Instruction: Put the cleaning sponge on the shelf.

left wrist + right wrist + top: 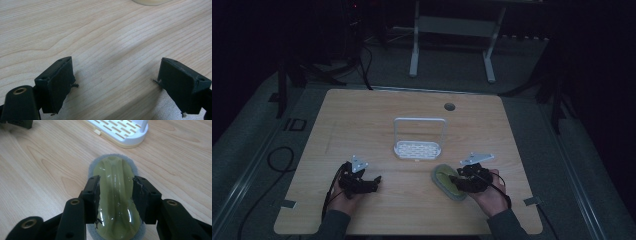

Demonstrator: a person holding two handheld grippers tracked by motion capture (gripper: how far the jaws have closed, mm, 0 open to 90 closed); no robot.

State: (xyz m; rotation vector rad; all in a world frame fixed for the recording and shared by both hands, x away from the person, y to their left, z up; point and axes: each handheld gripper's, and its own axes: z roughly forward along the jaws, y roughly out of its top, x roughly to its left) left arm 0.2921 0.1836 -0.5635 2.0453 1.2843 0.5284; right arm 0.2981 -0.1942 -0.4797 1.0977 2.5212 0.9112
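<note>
A scrubbing pad [443, 176] with a glossy olive-green handle and a grey felt base lies flat on the wooden table [362, 125], front right. In the right gripper view the pad [115, 167] runs straight away from the camera. My right gripper [116, 195] has both jaws pressed against the sides of its handle. In the high view the right gripper [453, 179] sits on the pad's near end. My left gripper [377, 179] rests at the front left, pointing right. The left gripper [117, 82] is open wide over bare wood.
A white slotted rack [419, 145] with a tall hoop handle stands mid-table, just beyond the pad; its base [125, 132] is close ahead of the right gripper. A round cable hole [449, 106] lies at the back. A pale rounded edge [150, 2] peeks in ahead of the left gripper.
</note>
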